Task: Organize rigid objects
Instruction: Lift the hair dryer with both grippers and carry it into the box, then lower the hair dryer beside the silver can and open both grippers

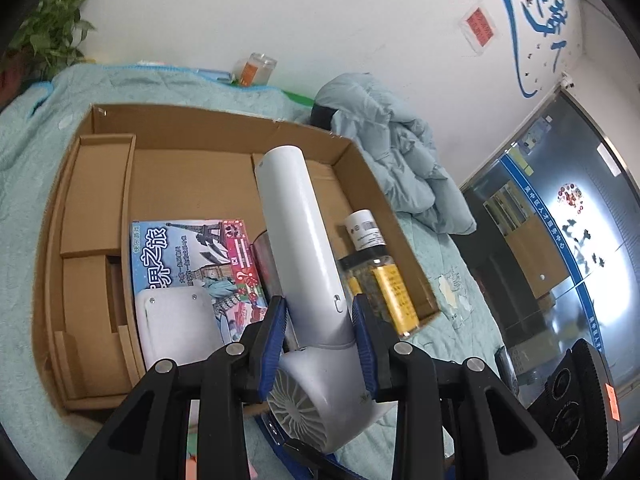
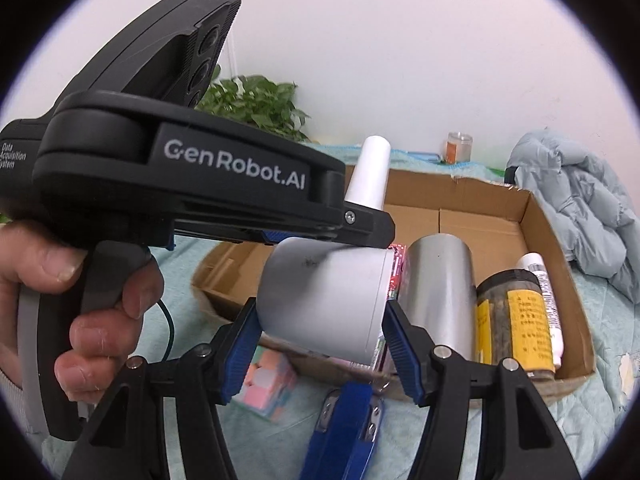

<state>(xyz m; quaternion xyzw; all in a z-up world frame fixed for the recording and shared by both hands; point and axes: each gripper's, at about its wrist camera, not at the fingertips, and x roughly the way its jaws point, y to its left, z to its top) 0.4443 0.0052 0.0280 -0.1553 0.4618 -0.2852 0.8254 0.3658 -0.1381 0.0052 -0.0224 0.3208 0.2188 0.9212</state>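
A white hair dryer [image 1: 308,256] hangs above an open cardboard box [image 1: 200,136], held by both grippers. My left gripper [image 1: 320,328] is shut on its handle just above the fan housing, blue pads [image 1: 276,320] pressing both sides. In the right wrist view my right gripper [image 2: 320,344] is shut across the dryer's barrel [image 2: 324,296], while the handle [image 2: 370,172] sticks up behind the left gripper's black body [image 2: 180,172], which a hand [image 2: 100,320] grasps. The box [image 2: 532,216] holds a picture game box [image 1: 188,256], a silver cylinder [image 2: 440,292], a yellow-labelled jar [image 2: 516,320] and a white bottle [image 2: 548,300].
The box lies on a teal bed cover [image 1: 24,200]. A white rounded object [image 1: 172,320] rests on the game box. A blue tool [image 2: 348,420] and a pastel cube block [image 2: 264,384] lie in front of the box. A light-blue jacket [image 2: 580,208], plant [image 2: 256,104] and small jar [image 2: 458,148] line the wall.
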